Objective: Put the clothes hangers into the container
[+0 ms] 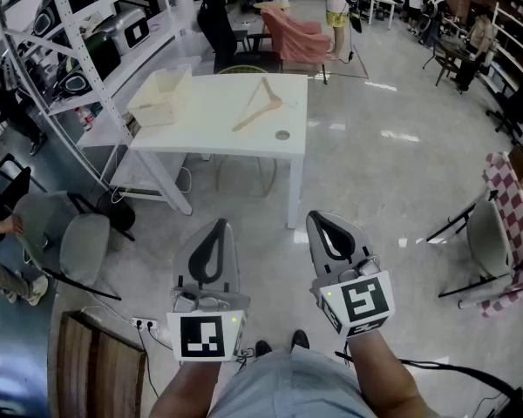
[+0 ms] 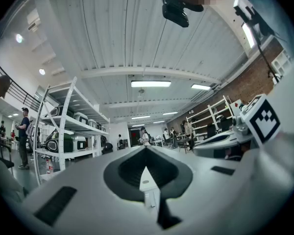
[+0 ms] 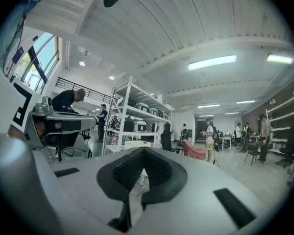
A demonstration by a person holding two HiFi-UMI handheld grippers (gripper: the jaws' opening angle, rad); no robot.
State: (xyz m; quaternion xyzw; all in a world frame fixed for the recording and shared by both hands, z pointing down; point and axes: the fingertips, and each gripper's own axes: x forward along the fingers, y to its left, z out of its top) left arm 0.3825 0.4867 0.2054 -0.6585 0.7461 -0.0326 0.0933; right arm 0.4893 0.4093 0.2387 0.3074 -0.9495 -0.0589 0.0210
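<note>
Wooden hanger (image 1: 260,104) lies flat on the white table (image 1: 235,144), to the right of the pale container (image 1: 161,97) and clear of it. A small round disc (image 1: 282,135) sits near the table's front edge. Left gripper (image 1: 214,232) and right gripper (image 1: 329,226) are held side by side over the floor, well short of the table. Each has its jaws closed together with nothing between them.
</note>
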